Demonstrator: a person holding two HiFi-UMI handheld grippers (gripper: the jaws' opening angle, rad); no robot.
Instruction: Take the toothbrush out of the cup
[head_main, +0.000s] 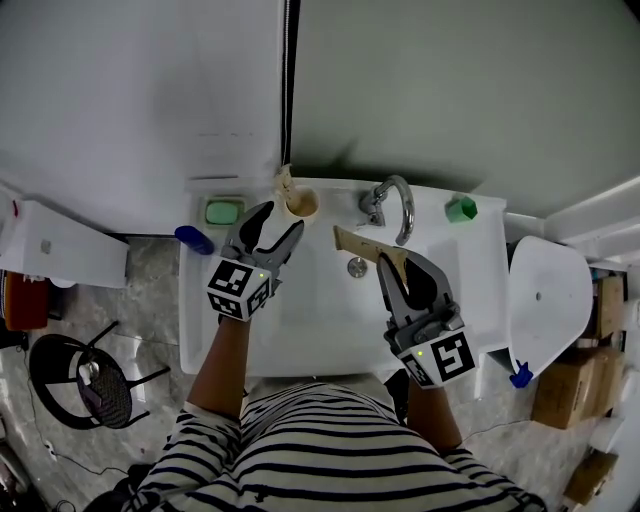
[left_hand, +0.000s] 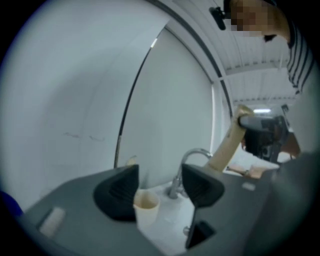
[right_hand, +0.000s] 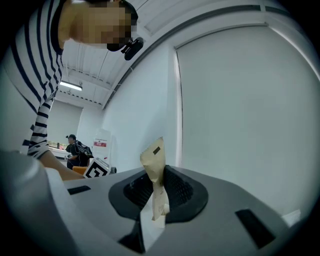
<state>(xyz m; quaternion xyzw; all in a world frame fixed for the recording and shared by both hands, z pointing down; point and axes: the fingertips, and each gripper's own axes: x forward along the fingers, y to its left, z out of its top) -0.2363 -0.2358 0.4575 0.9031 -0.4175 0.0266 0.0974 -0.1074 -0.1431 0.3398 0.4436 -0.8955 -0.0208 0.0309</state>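
Tan paper-sleeved toothbrush (head_main: 362, 244) judged already out of the cup.
It is pinched flat between the ribbed black jaws of the right gripper (head_main: 395, 265), over the glossy white sink (head_main: 310, 310), apart from the round cream paper cup (head_main: 300, 205), where a second tan strip (head_main: 286, 183) is left standing. The left gripper (left_hand: 160, 187) is spread wide at the cup, gripping nothing.
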